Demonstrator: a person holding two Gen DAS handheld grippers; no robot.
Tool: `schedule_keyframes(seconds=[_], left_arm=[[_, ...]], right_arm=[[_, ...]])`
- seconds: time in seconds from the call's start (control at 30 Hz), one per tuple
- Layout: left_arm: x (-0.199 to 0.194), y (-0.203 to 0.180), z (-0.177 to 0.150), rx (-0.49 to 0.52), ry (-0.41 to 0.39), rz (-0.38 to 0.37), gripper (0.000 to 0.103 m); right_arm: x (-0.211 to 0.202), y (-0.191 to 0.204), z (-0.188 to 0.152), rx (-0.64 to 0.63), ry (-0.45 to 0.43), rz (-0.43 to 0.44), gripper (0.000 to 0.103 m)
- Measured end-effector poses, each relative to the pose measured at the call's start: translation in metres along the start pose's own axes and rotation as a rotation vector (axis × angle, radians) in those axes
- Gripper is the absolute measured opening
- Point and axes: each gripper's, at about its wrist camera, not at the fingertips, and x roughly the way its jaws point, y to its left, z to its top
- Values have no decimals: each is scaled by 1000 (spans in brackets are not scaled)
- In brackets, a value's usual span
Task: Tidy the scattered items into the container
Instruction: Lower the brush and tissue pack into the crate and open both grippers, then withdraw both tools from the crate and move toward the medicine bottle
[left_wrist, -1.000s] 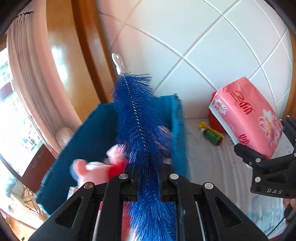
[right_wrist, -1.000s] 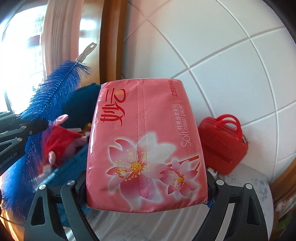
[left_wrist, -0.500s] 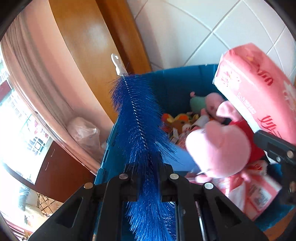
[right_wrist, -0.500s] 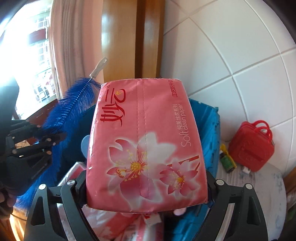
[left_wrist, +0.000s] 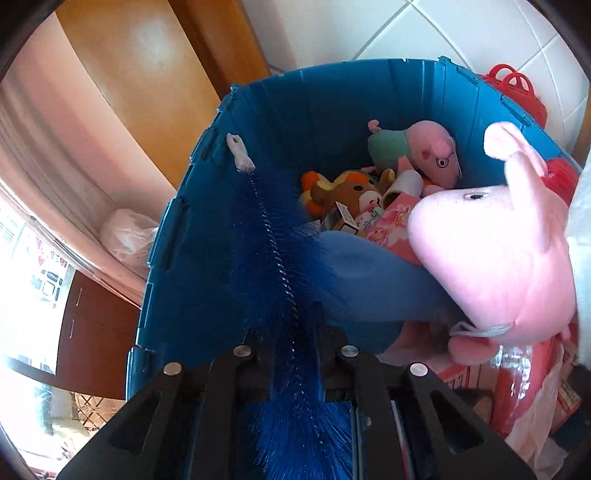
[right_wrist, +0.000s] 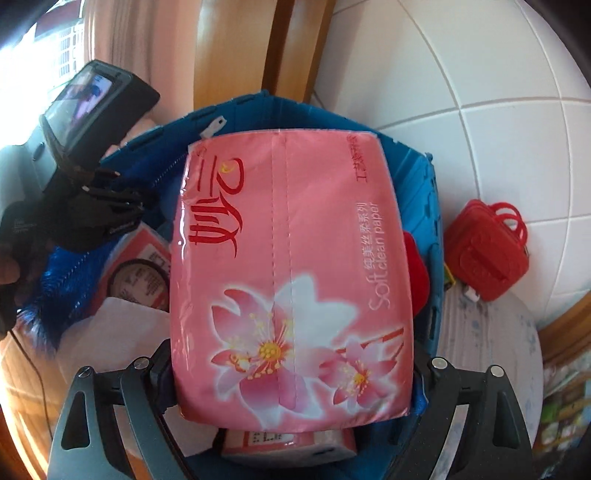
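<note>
The blue brush (left_wrist: 273, 251) lies between the fingers of my left gripper (left_wrist: 291, 332), its white tip against the inner wall of the blue container (left_wrist: 332, 103). The jaws are opening, though the pads still touch the bristles. Inside the container lie a large pink pig plush (left_wrist: 491, 258), a smaller pig plush (left_wrist: 424, 151), a brown bear plush (left_wrist: 351, 195) and packets. My right gripper (right_wrist: 291, 373) is shut on the pink tissue pack (right_wrist: 291, 280), held above the container (right_wrist: 417, 173). The left gripper (right_wrist: 110, 206) shows at the left of that view with the brush (right_wrist: 62, 284).
A red toy handbag (right_wrist: 487, 251) stands on the pale cloth to the right of the container, against the white tiled wall. A wooden door frame (left_wrist: 221, 48) and a pink curtain (left_wrist: 55, 155) rise behind and left of the container.
Both grippers have moved left over the container and tipped downward. The brush has dropped from above the rim to inside the container. The tissue pack now hangs over its contents.
</note>
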Motion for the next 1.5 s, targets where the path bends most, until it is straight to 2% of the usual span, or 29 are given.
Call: schedule_keyframes(seconds=[0.1,0.13,0.17,0.23,0.27,0.43,0.57,0.63,0.73,0.8,0.93,1.03,1.13,1.5], left_arm=[[-9,3,-2,-33,-32,-9,27],[-13,4,-4,-40,-44,-3,36],[-19,6,-6,-47,-62,3,50],[-32,7,-11,-57,-105,14,65],[-38,7,-14,-59,-125,17,67],[-60,8,-28,-89,-172,-9,67],[-64,7,-38,-100,-176,-19,67],[-66,6,-43,-104,-174,-26,67],[-71,6,-48,-116,-185,-44,67],[-75,7,-52,-127,-197,-64,68],[-83,5,-64,-150,-227,-89,76],[-88,3,-74,-165,-245,-106,76],[-94,2,-82,-178,-258,-126,76],[-110,-23,-107,-203,-293,-129,78]], right_arm=[[28,-2,7,16,54,-22,91],[35,-3,12,19,60,-32,91],[39,-4,16,21,63,-37,91],[44,-5,25,21,70,-53,91],[47,-5,28,19,74,-65,91],[66,-7,41,8,93,-129,91],[71,-14,43,24,97,-134,92],[65,-18,40,47,84,-118,93],[51,-21,35,59,54,-126,103],[42,-23,29,60,42,-137,102],[27,-27,17,60,26,-140,102],[22,-35,7,67,7,-147,102],[9,-27,-1,67,-12,-147,102],[-39,-29,-33,49,-116,-160,103]])
